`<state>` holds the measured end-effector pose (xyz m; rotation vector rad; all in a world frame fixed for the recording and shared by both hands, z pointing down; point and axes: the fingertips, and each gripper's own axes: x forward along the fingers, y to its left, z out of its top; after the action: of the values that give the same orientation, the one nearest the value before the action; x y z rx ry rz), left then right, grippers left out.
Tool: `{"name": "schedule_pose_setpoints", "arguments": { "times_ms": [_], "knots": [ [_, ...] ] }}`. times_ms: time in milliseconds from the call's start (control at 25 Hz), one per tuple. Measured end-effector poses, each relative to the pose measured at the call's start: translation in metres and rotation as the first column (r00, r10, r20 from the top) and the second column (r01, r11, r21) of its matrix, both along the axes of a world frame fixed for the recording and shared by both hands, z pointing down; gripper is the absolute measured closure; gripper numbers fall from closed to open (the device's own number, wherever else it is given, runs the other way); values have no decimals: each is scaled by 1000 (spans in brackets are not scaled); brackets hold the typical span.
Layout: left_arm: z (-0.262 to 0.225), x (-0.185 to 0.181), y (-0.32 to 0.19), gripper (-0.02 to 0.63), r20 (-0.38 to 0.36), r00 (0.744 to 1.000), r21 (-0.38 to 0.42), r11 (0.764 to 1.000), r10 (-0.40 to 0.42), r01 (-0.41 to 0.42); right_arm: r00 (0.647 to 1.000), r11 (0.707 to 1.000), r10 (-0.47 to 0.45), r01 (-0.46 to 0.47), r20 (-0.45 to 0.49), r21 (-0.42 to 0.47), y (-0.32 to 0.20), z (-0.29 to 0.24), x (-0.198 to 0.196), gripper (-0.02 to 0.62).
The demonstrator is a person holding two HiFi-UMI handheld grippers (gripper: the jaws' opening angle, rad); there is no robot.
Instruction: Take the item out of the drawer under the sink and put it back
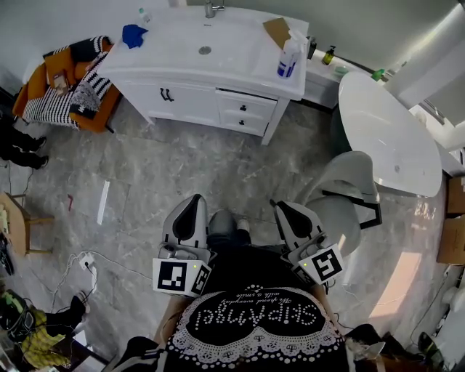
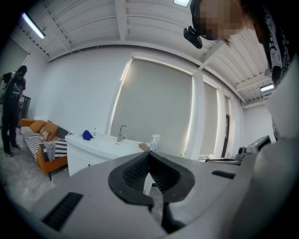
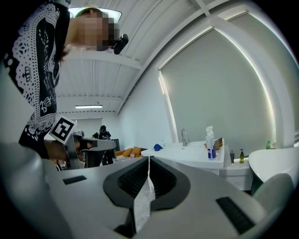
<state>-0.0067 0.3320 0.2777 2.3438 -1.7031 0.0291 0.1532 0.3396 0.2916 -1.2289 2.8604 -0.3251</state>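
L tool (image 1: 194,198) & R tool (image 1: 280,205): grey moulded plastic shells w/ black ribbed pads, held low near the person's body and well apart from the cabinet. Both have jaws pressed together at the tips, pinching nothing.

The white glossy desk (image 1: 240,69) has a sunk oval basin (image 1: 205,49) and a chrome faucet (image 1: 211,9). On it stand a translucent spray bottle (image 1: 288,58) w/ blue label, a crumpled blue cloth (image 1: 134,34) at the far corner, and a flat brown cardboard piece (image 1: 277,30).

Below it are white panel doors (image 1: 168,98) w/ black handles and two small drawers (image 1: 244,116) w/ black knobs, both shut. The item isn't visible, so can't tell which drawer it's in.

Floor (image 1: 182,174) is grey veined marble. Beside the desk is a smooth white oval tub (image 1: 389,134). At the other end is an orange sofa (image 1: 69,87) w/ a b/w striped throw.
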Motion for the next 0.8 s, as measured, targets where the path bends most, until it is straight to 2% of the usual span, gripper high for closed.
{"name": "schedule_pose_setpoints", "arguments": {
  "times_ms": [280, 680, 800],
  "knots": [
    [6, -8, -23, 603, -11, 1000, -24, 999, 23, -23, 1000, 999, 28, -28, -8, -36, -19, 9, -7, 577],
    [-2, -46, -102, 603, -10, 998, -52, 997, 61, -62, 997, 996, 75, -75, -10, -57, -93, -3, -44, 577],
    [-5, -57, -121, 603, -11, 997, -48, 996, 70, -71, 996, 997, 72, -73, -46, -31, -111, 0, -52, 576]
  ]
}}
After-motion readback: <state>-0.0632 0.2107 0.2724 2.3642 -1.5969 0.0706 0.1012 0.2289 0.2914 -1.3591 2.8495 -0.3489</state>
